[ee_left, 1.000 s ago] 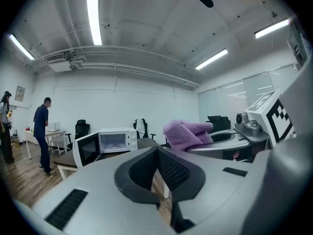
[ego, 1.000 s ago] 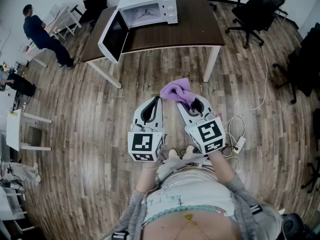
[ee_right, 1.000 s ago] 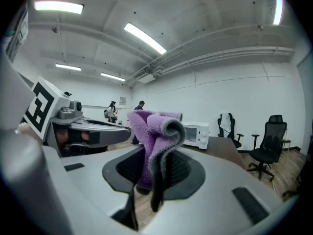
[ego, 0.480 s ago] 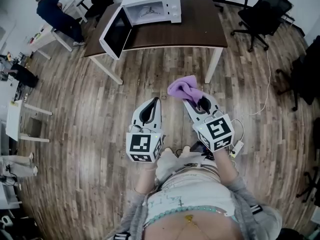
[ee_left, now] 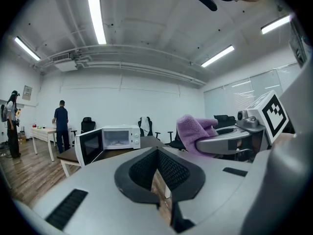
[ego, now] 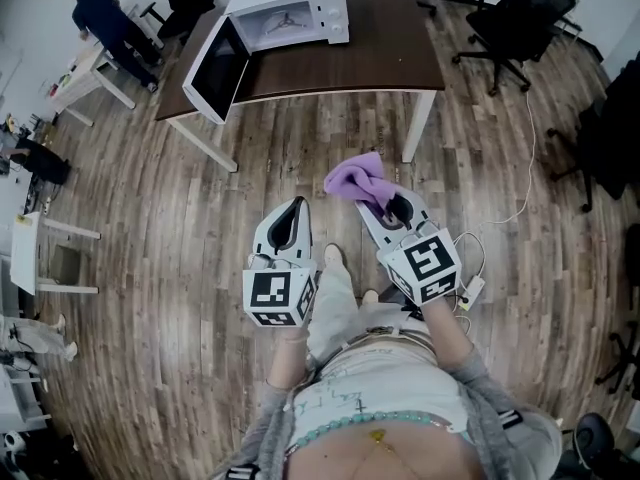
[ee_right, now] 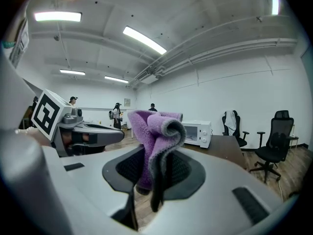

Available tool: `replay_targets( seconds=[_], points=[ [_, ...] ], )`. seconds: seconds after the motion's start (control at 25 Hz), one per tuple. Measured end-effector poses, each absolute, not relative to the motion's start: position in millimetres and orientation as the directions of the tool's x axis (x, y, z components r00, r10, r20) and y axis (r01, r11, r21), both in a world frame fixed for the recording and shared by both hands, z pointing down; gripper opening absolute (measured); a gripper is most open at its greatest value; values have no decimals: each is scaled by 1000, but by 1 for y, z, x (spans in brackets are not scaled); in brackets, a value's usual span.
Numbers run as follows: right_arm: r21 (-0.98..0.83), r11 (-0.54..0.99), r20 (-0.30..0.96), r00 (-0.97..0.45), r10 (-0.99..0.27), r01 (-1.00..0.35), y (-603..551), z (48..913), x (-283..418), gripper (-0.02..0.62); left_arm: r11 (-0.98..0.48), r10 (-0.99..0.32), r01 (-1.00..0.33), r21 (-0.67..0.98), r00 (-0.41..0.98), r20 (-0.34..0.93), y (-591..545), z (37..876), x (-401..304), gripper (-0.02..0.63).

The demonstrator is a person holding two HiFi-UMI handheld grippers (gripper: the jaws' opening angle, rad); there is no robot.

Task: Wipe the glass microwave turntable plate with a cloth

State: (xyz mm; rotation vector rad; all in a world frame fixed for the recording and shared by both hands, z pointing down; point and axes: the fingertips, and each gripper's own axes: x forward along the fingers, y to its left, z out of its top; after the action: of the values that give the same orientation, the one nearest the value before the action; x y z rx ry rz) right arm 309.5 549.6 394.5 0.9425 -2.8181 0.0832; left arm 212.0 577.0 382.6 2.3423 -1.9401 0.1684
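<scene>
Left gripper (ego: 297, 206), right gripper (ego: 380, 206): pale grey moulded shells, black textured jaw pads in teardrop recess. Marker cube (ego: 275, 298) at rear of each, black-and-white square codes. Grey knit sleeves (ego: 490, 400). White top (ego: 385, 373), teal print. Teal bead string (ego: 345, 423), small yellow pendant (ego: 377, 435).

Inside of the open microwave (ego: 288, 16) too small to make out in any view. Lower end of the purple cloth (ego: 356, 180) buried between the clamped jaws of the right gripper (ego: 378, 204). Dark object (ego: 615, 138) at the far right cut off by the edge, kind unclear. Distant person (ego: 100, 13) at top left too small for detail.
</scene>
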Motion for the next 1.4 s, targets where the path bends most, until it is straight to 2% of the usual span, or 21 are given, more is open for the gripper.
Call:
replay_targets(
  seconds=[0.32,0.72,1.4],
  points=[
    [-7,759,199,-745,-637,-651,508,404,300,104,-240,-960,-970,19,241,146,527,393,196,5],
    [16,736,199,-720,-665,-676,427,401,247,104,-312,-938,-950,27,313,151,440,394,153,5],
    [12,738,222,-718,-660,-675,365,416,176,104,-330,-928,-943,48,333,164,383,405,85,5]
  ],
)
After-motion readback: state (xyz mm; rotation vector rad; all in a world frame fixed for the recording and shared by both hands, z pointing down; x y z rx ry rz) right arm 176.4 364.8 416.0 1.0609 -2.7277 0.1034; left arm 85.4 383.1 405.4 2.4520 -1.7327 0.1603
